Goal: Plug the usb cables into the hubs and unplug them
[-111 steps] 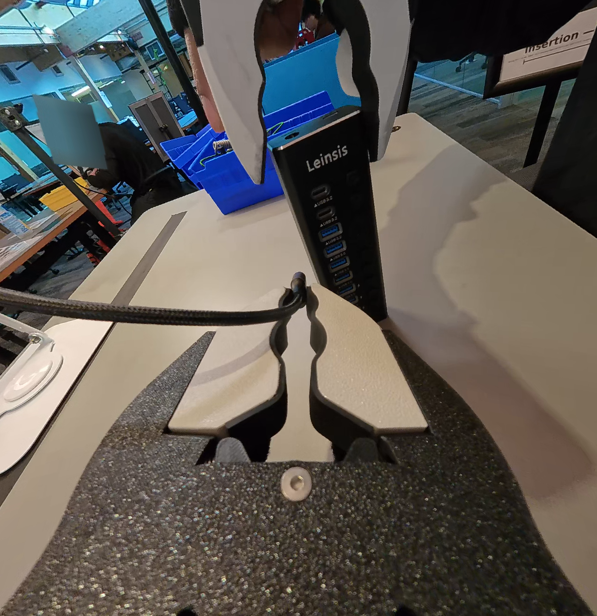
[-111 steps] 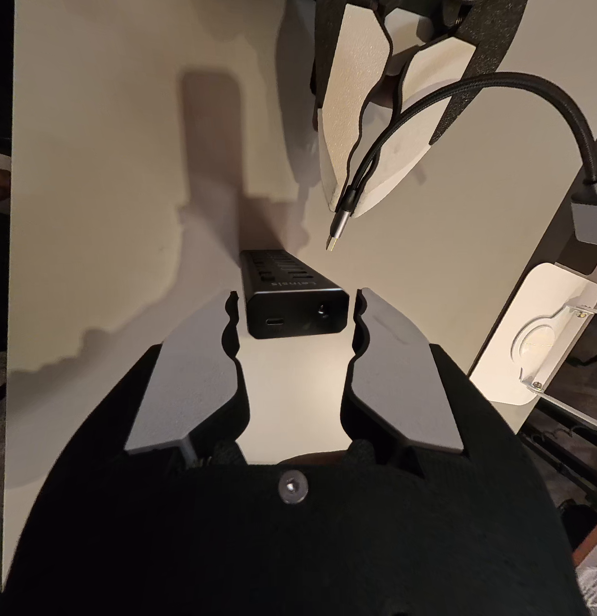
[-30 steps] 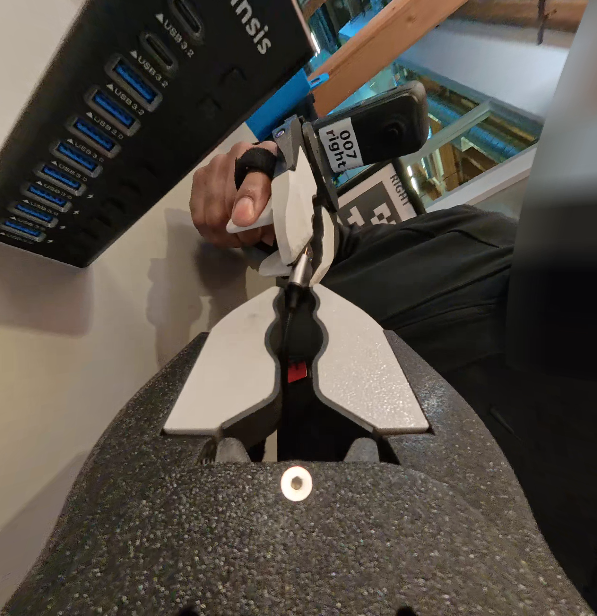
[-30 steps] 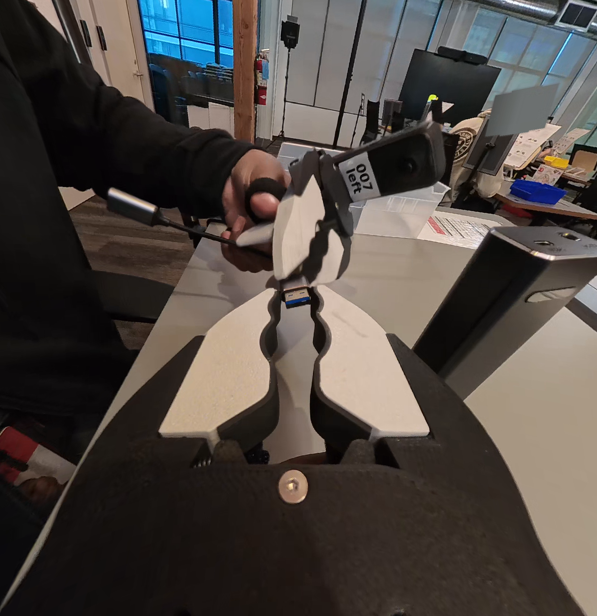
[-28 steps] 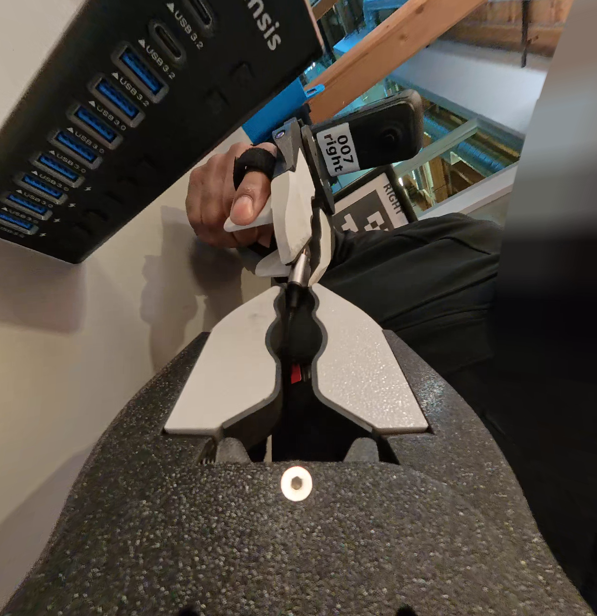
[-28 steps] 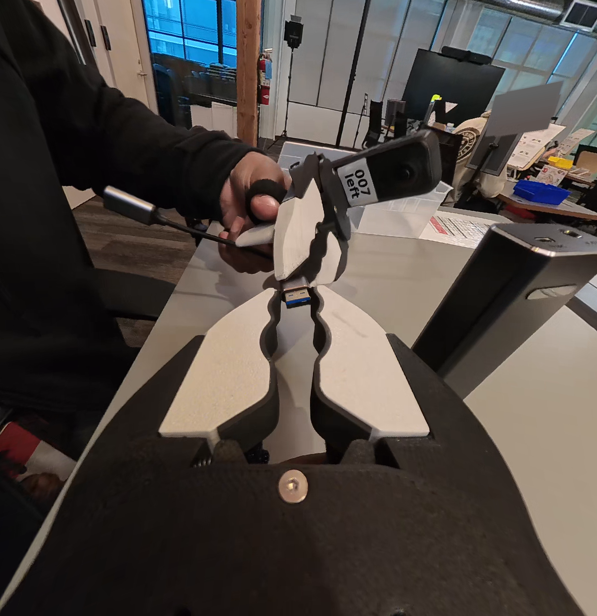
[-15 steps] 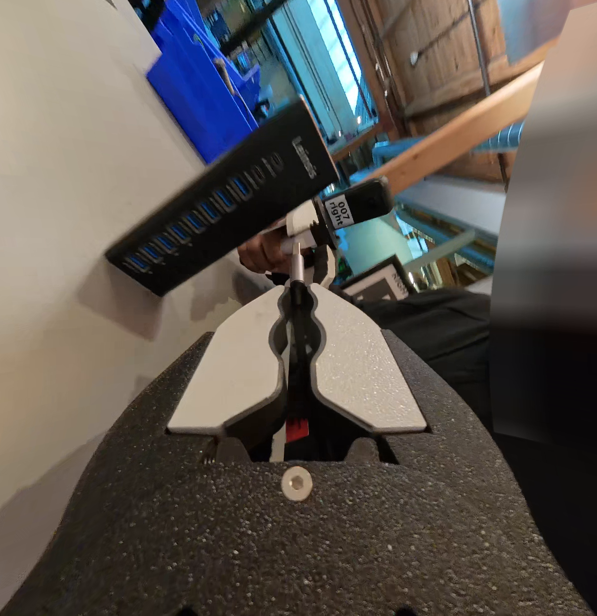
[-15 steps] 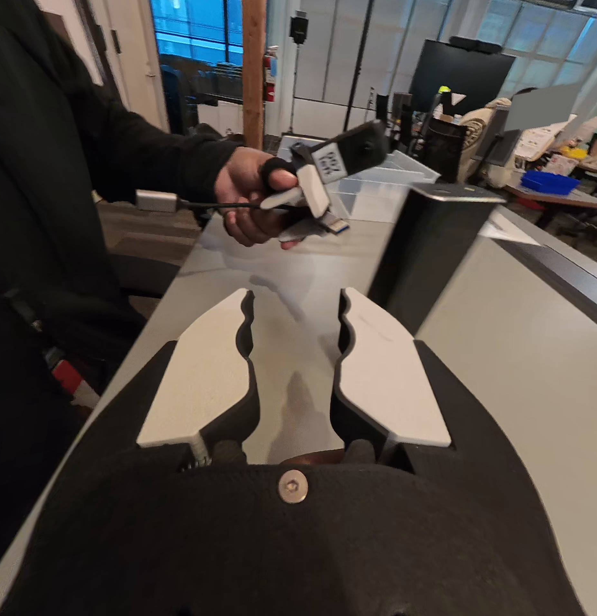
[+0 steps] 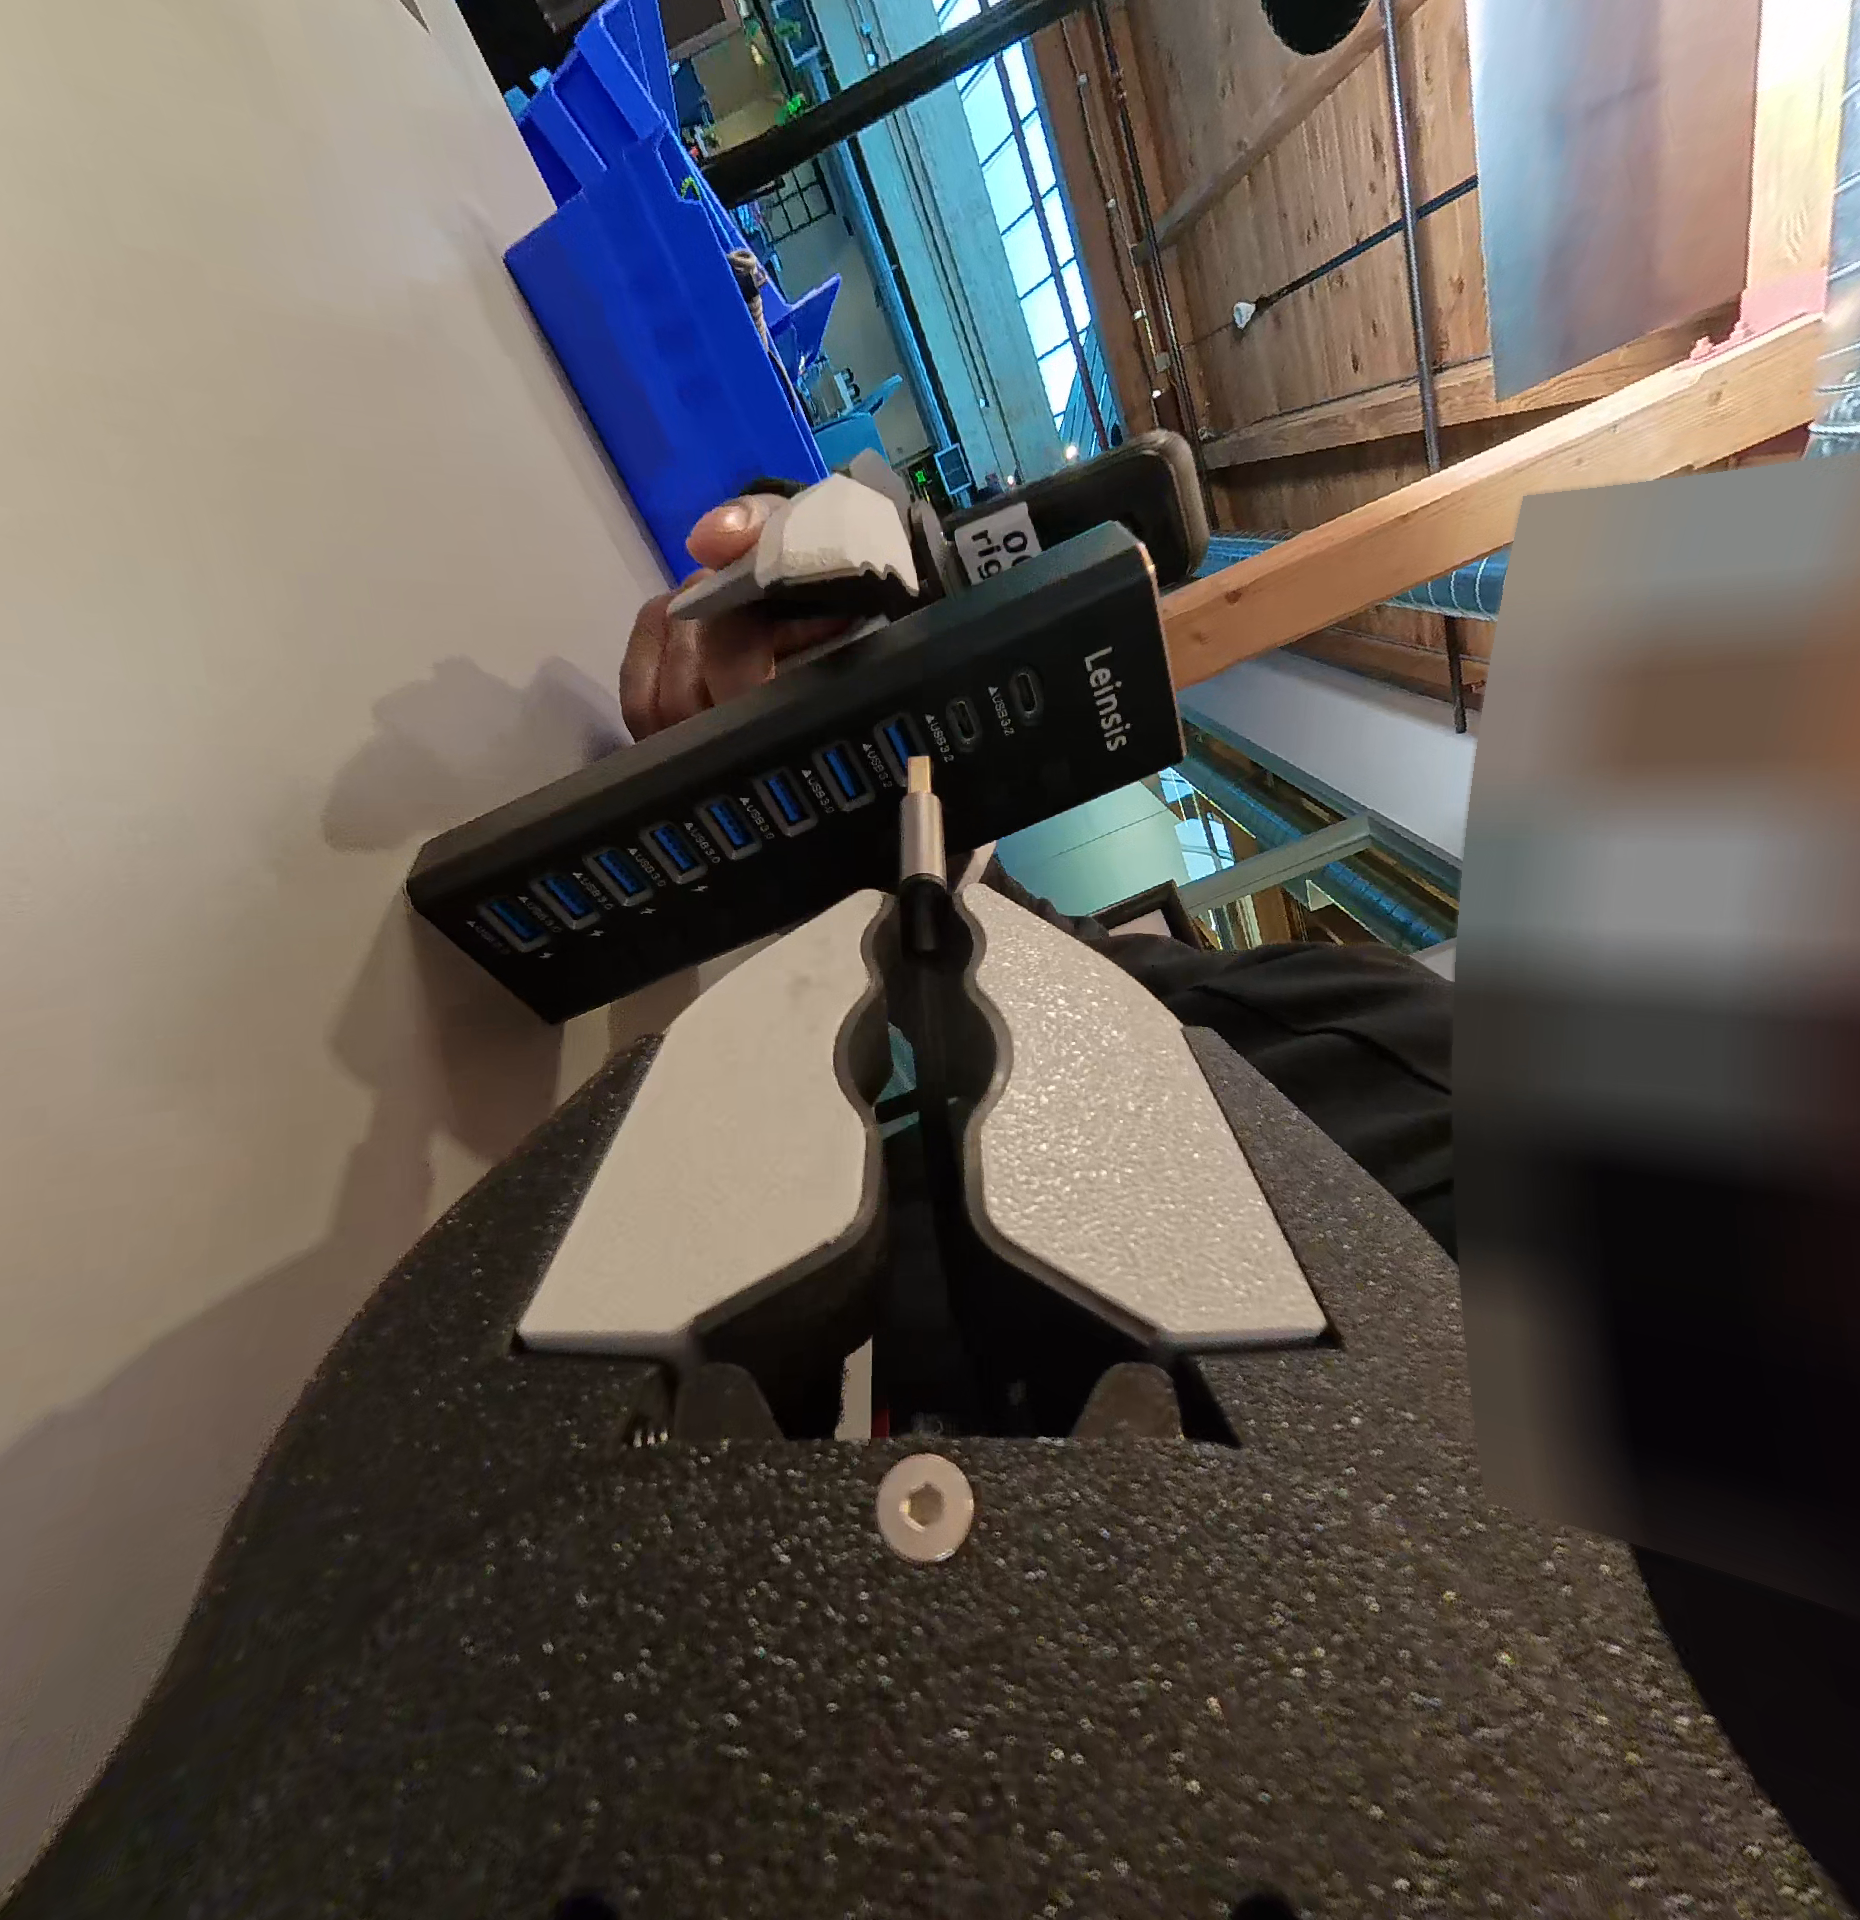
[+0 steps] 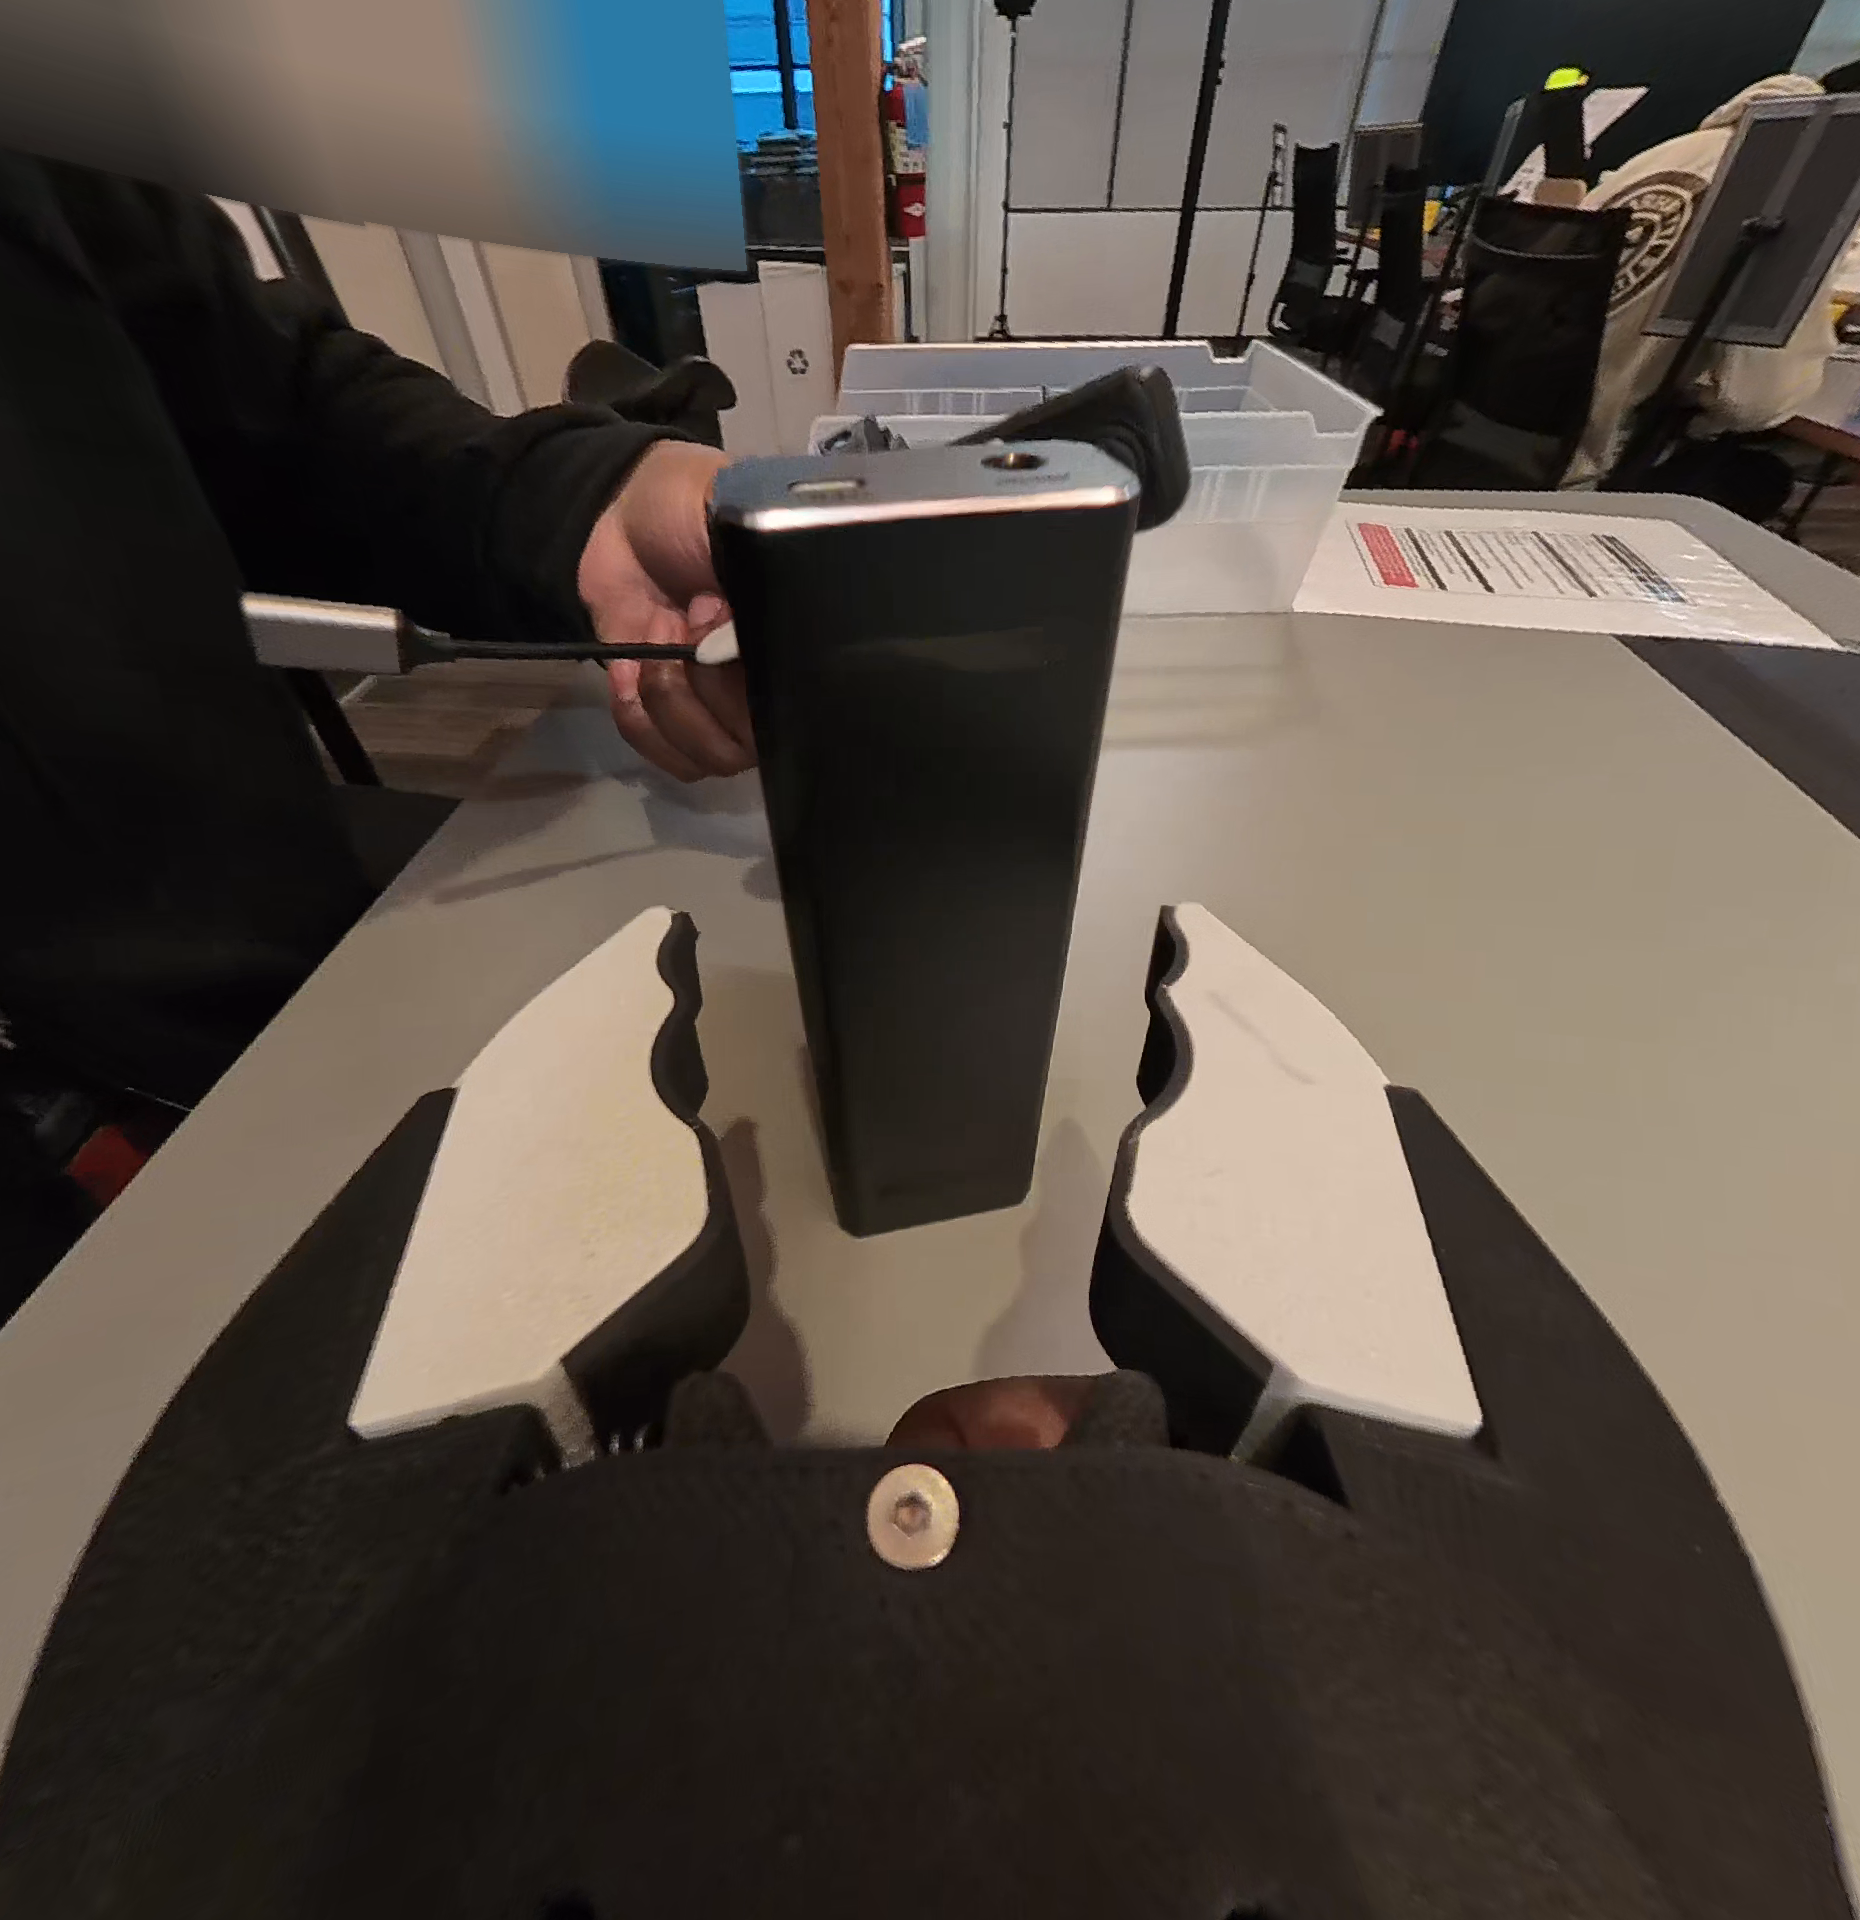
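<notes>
A tall black USB hub (image 10: 926, 831) stands upright on the pale table (image 10: 1425, 883). My right gripper (image 10: 926, 925) is open, with one finger on each side of the hub's lower back and clear of it. In the left wrist view the hub's port face (image 9: 801, 800) points at me. My left gripper (image 9: 921, 920) is shut on a black cable, and its metal USB plug (image 9: 921, 831) sticks out ahead. The plug tip sits just in front of the upper ports; I cannot tell if it touches. The right gripper (image 9: 812, 561) shows behind the hub.
The cable's grey far end (image 10: 323, 636) hangs off to the left past a hand (image 10: 656, 665). Clear plastic bins (image 10: 1248, 447) and a printed sheet (image 10: 1528, 571) lie at the table's far side. Blue bins (image 9: 656, 312) stand beyond the hub. Some 6 cm of space lies between my two pairs of fingers.
The right gripper let go of the plug tip, opened wide and moved behind the hub, which now stands between its fingers. The left gripper brought the plug up to the hub's port face.
</notes>
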Motion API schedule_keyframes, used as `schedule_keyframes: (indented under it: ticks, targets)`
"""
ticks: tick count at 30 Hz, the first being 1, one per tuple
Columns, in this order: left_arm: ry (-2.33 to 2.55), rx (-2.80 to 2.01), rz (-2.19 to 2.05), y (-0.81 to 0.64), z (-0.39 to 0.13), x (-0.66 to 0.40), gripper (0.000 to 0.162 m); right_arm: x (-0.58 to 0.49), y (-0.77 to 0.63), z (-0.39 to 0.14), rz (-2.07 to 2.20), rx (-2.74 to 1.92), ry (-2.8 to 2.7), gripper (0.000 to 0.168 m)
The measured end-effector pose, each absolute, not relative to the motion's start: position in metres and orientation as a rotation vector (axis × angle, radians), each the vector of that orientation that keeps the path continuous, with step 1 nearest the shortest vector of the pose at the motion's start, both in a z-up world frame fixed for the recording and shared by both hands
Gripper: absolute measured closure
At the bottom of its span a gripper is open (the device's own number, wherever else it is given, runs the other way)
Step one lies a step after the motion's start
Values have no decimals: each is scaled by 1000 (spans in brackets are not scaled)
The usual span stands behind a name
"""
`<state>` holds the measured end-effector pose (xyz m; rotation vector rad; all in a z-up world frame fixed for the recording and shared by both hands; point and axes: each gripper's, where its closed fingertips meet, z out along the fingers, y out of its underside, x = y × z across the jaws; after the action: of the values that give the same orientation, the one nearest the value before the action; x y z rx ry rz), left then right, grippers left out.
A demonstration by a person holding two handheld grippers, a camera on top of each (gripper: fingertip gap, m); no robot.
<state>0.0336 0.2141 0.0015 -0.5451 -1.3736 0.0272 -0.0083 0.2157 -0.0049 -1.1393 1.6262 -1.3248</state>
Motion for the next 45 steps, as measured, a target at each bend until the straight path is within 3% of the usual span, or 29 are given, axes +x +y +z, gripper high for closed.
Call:
schedule_keyframes:
  ticks: [13, 35, 45]
  targets:
    - [-1392, -553, -75, 213, 0, 24, 154, 1, 212, 0, -1303, -1176, 1577, 113]
    - [-1473, -605, -138, 229, 7, 25, 154, 3, 225, -1, -1261, -1507, 1663, 114]
    - [-1447, -573, -101, 228, 8, 22, 154, 9, 225, -1, -1277, -1400, 1670, 114]
